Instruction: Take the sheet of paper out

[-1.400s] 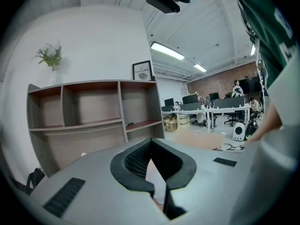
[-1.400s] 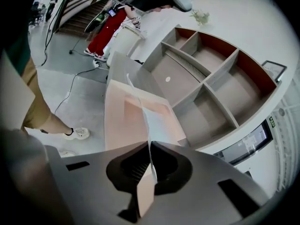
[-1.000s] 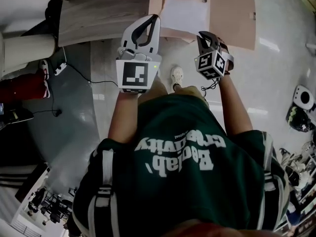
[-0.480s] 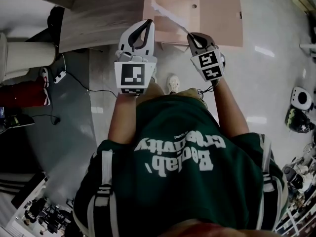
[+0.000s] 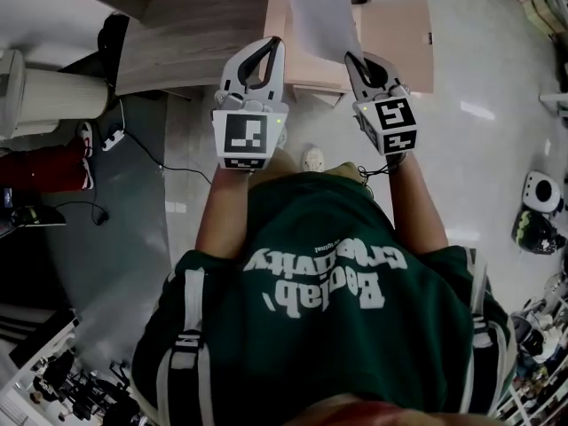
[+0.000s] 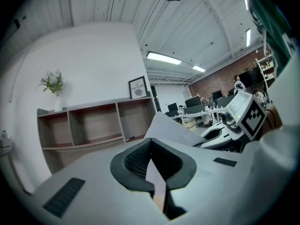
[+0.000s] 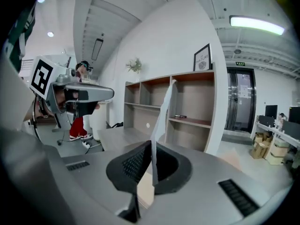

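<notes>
The white sheet of paper stands up in the air above the open beige folder, which lies on the wooden table. My right gripper is shut on the sheet's lower edge. In the right gripper view the sheet shows edge-on, rising from between the closed pads of the right gripper. My left gripper hovers beside it at the folder's left edge, jaws together with nothing between them. In the left gripper view the left gripper points past the sheet.
An open wooden shelf unit lines the wall behind the table, with a framed picture and a vase on top. On the floor at left are a power strip with its cable and a white cylindrical stand.
The right gripper has risen and rolled, lifting the sheet off the folder so it now stands upright. The left gripper has also come up a little.
</notes>
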`<state>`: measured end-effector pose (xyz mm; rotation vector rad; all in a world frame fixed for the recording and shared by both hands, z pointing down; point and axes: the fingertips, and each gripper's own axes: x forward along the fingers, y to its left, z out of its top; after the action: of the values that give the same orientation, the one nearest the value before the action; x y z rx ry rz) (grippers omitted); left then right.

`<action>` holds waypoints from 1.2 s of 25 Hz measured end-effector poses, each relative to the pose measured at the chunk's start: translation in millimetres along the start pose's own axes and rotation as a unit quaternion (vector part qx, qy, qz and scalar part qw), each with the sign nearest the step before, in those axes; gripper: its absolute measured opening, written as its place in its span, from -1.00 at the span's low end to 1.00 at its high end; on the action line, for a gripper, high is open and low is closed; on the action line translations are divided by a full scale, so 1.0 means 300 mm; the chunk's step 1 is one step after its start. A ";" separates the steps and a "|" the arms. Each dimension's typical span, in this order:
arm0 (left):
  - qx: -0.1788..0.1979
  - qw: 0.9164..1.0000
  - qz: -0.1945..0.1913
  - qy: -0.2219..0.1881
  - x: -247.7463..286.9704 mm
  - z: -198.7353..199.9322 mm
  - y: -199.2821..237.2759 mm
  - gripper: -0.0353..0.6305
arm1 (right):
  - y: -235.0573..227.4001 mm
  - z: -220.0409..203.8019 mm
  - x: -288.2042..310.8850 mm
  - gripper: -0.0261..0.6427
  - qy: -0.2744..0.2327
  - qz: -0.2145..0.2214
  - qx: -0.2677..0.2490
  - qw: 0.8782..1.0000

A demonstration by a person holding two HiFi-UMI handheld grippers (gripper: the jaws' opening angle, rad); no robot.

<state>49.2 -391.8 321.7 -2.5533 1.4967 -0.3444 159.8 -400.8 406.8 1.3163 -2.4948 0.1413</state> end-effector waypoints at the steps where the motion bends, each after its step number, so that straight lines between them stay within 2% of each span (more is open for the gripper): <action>1: 0.000 1.000 0.003 -0.002 -0.005 0.010 0.003 -0.84 | -0.005 0.023 -0.009 -0.83 -0.009 -0.003 0.000 1.000; 12: 0.006 0.999 0.019 -0.027 -0.059 0.075 0.076 -0.84 | -0.007 0.183 -0.051 -0.83 -0.073 -0.038 -0.023 0.996; 17: 0.000 0.999 0.016 -0.036 -0.075 0.075 0.093 -0.84 | 0.009 0.208 -0.065 -0.83 -0.082 -0.056 -0.034 0.994; 24: -0.001 0.999 -0.004 -0.052 -0.139 0.080 0.140 -0.84 | 0.088 0.247 -0.074 -0.83 -0.082 -0.080 -0.041 0.993; 30: 0.000 0.998 -0.028 -0.050 -0.251 0.069 0.208 -0.84 | 0.228 0.286 -0.107 -0.83 -0.079 -0.109 -0.038 0.990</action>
<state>-32.7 -355.8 277.4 -2.5754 1.3929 -0.2202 100.9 -356.3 319.5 1.6133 -2.4321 -0.1107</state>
